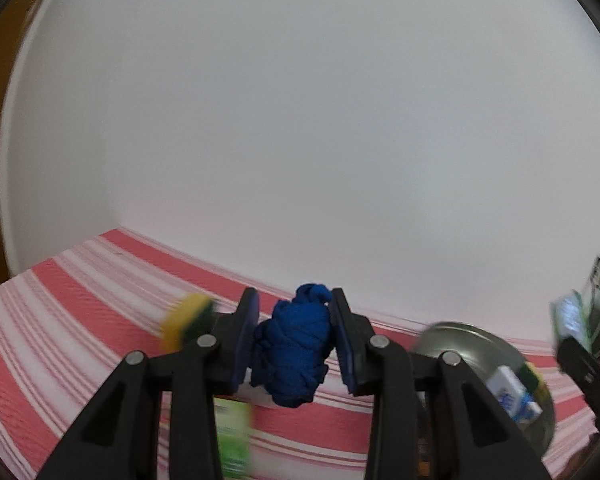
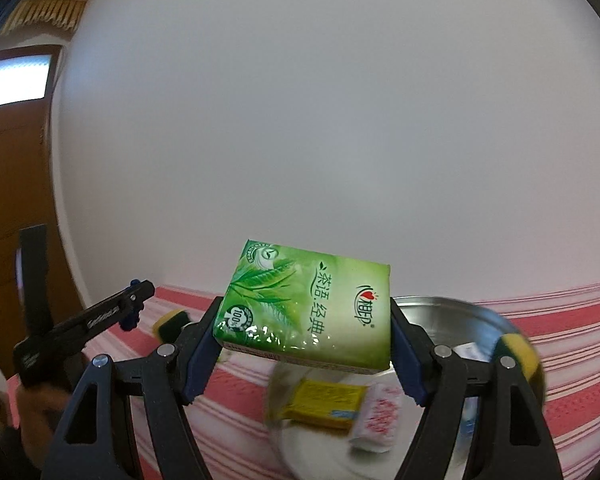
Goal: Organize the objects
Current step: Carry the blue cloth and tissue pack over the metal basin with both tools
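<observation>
A blue cloth bundle (image 1: 296, 354) is being gripped by the left tongs (image 1: 296, 340) and a green tissue pack (image 2: 308, 308) by the right tongs (image 2: 304, 344), both carried above the counter (image 1: 60, 320); next, a place for each, perhaps the metal bowl (image 1: 460, 344), is probably being needed.

The left gripper (image 1: 294, 338) — black arms with dark blue pads — points slightly downward, its jaws drawn close and pressed on both sides of a crumpled blue cloth bundle (image 1: 294, 354) held clear of the surface. The right gripper (image 2: 304, 338), of the same build, stands wider — its pads clamp the short ends of a green plastic-wrapped tissue pack (image 2: 310, 304), carried nearly level.
</observation>
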`<act>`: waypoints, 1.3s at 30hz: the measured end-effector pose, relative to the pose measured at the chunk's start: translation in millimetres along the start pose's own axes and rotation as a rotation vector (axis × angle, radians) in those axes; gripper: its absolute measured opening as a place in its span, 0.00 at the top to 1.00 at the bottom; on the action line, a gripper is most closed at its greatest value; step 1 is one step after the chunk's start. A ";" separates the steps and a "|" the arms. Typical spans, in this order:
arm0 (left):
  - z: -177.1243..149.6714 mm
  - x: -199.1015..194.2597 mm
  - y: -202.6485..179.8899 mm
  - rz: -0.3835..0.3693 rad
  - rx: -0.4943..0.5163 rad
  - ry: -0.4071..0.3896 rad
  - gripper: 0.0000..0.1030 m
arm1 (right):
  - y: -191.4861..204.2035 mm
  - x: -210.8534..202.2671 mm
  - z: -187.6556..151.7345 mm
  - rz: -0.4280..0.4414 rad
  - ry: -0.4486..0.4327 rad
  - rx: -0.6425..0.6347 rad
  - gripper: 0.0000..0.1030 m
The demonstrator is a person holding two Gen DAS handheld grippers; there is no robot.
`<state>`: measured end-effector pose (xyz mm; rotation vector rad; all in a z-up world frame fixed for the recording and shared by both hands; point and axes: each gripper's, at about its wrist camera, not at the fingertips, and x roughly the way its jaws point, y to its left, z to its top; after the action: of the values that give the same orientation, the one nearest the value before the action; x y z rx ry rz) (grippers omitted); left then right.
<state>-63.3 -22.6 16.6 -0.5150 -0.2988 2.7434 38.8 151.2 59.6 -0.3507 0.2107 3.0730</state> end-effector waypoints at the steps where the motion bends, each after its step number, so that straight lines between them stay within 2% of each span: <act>1: -1.0 1.0 -6.5 -0.012 0.013 0.002 0.66 | -4.4 -0.8 0.9 -0.015 -0.003 0.003 0.26; 5: -7.1 2.5 -52.7 -0.036 0.093 -0.002 0.66 | -27.3 -5.8 5.1 -0.066 -0.015 0.041 0.26; 11: -14.4 4.6 -103.9 -0.083 0.143 0.020 0.66 | -60.0 -10.7 8.0 -0.145 -0.021 0.099 0.26; 17: -23.7 15.3 -136.3 -0.110 0.168 0.055 0.66 | -84.9 -18.8 6.6 -0.215 -0.036 0.095 0.26; 24: -40.4 20.1 -179.6 -0.142 0.208 0.094 0.66 | -100.4 -23.7 2.4 -0.322 -0.053 0.018 0.26; 27: -50.4 21.0 -189.8 -0.138 0.255 0.100 0.66 | -108.1 -20.8 -1.5 -0.348 -0.034 0.016 0.26; 31: -58.4 38.2 -182.3 -0.112 0.301 0.121 0.66 | -106.3 -6.7 -9.9 -0.382 0.007 0.016 0.26; 39: -62.2 35.7 -185.6 -0.086 0.308 0.161 0.66 | -89.4 18.6 -26.5 -0.362 0.095 -0.039 0.26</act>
<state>-18.4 170.3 -2.6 -0.6157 0.1358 2.5786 31.6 236.5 18.2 -0.4789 0.0791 2.7100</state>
